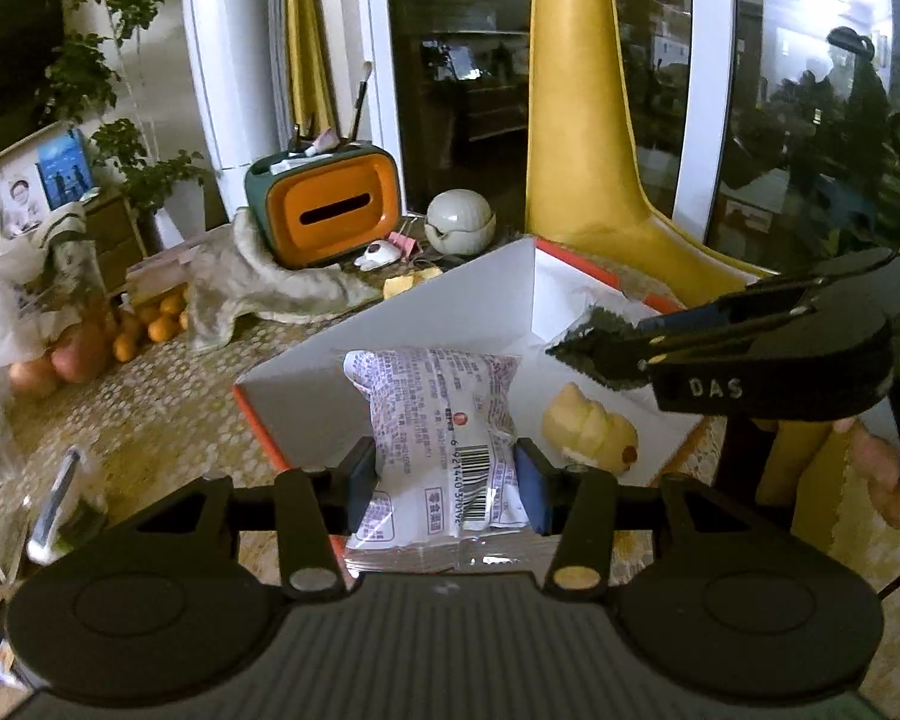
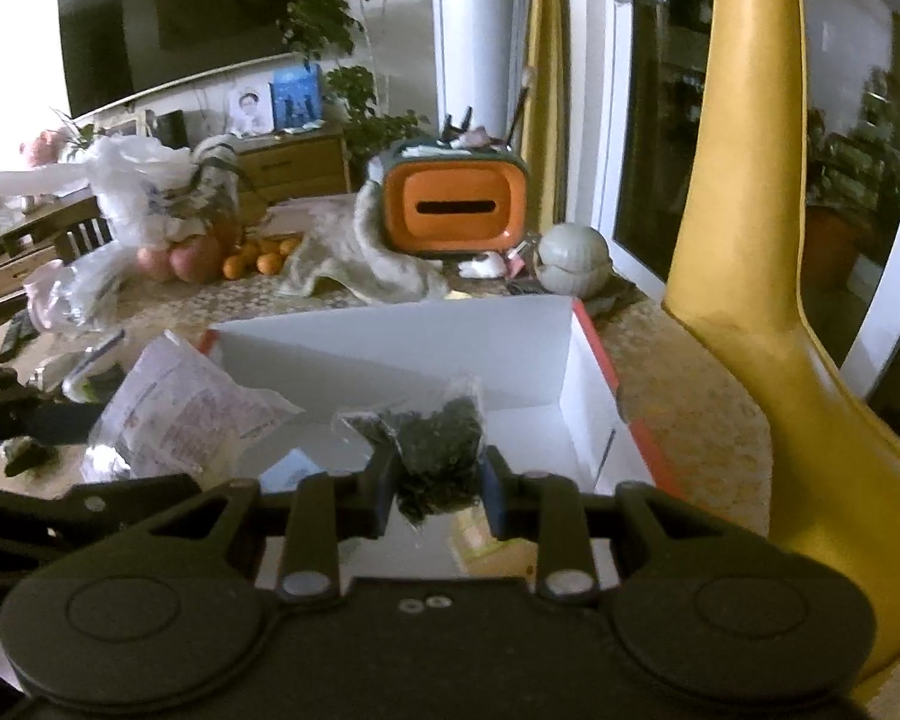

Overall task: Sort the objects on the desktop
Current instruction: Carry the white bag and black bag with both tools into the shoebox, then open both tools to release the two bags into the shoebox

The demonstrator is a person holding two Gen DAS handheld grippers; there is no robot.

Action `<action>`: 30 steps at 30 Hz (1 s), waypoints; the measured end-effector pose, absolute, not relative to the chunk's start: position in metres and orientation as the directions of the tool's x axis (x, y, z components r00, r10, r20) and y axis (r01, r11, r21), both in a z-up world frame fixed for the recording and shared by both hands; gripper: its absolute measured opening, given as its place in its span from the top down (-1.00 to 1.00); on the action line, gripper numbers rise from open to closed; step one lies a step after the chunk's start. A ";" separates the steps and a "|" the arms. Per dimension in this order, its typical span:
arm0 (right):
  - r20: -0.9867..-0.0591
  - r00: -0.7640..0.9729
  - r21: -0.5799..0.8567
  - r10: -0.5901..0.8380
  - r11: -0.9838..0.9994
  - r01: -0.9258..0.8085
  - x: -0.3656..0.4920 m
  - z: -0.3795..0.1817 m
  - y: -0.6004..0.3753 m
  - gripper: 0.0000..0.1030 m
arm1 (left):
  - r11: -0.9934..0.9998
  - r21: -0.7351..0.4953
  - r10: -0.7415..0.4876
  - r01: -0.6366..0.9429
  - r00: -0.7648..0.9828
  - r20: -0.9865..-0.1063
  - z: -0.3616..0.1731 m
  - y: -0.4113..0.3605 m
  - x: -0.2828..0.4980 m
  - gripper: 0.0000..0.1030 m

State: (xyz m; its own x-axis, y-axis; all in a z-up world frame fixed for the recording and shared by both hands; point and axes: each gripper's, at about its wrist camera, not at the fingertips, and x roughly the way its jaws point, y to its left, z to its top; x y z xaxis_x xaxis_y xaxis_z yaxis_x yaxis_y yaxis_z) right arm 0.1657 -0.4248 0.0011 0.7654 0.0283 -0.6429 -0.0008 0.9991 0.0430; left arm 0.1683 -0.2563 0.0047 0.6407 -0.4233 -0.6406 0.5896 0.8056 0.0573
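Over the box: both packets are held above the open white box [image 1: 306,396] with the orange rim, which stands on the patterned tabletop [image 1: 168,402] short of its far edge.
Left gripper [image 1: 444,477]: clamped on a printed snack packet [image 1: 444,414], gripped across its lower half near the barcode; the packet hangs over the near-left wall of the box.
Right gripper [image 2: 435,489]: clamped on a small clear bag of dark bits [image 2: 435,441], held over the middle of the box.
Already inside: a pale bun-like item [image 1: 591,429] is seen on the box floor toward the right wall.
Step judged: both packets are being brought over the box for dropping.
How to do it well: each packet should be carried fully past the rim and lowered close to the floor before the jaws are parted. The snack packet is best placed in the bare left part, clear of the bun. The two grippers should be kept apart, since the bag's tip is seen close to the packet's corner.
Risk: a packet released over the wall may be left draped on the rim.
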 end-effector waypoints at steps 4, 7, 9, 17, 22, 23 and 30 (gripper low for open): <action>-0.660 0.752 0.034 0.014 0.999 0.011 0.183 -0.007 -0.430 0.46 | 0.805 0.055 -0.415 0.591 0.626 -0.660 -0.003 -0.266 0.189 0.07; -0.679 0.734 0.023 0.006 1.000 0.013 0.197 -0.017 -0.431 0.46 | 0.814 0.038 -0.405 0.580 0.613 -0.678 -0.011 -0.268 0.202 0.07; -0.693 0.721 0.020 0.001 1.000 0.018 0.205 -0.024 -0.431 0.46 | 0.817 0.028 -0.402 0.576 0.605 -0.687 -0.017 -0.268 0.210 0.07; -0.738 0.674 0.008 -0.017 0.999 0.034 0.222 -0.049 -0.433 0.45 | 0.832 -0.049 -0.411 0.552 0.554 -0.724 -0.037 -0.263 0.230 0.08; -0.746 0.665 0.004 -0.021 0.999 0.036 0.222 -0.053 -0.434 0.41 | 0.827 -0.060 -0.421 0.558 0.546 -0.725 -0.038 -0.263 0.231 0.05; -0.747 0.665 0.005 -0.021 0.999 0.037 0.222 -0.053 -0.434 0.38 | 0.828 -0.060 -0.421 0.558 0.547 -0.723 -0.038 -0.262 0.230 0.05; -0.752 0.658 0.006 -0.023 0.999 0.041 0.217 -0.051 -0.434 0.13 | 0.830 -0.053 -0.419 0.556 0.557 -0.717 -0.037 -0.257 0.225 -0.36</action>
State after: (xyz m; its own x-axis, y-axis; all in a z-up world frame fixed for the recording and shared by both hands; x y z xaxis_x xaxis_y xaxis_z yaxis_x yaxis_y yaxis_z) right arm 0.2169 -0.4342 -0.0513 0.6582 -0.0227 -0.7525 0.0408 0.9992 0.0055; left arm 0.2252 -0.2571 -0.0365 0.5571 -0.4188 -0.7171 0.5558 0.8296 -0.0528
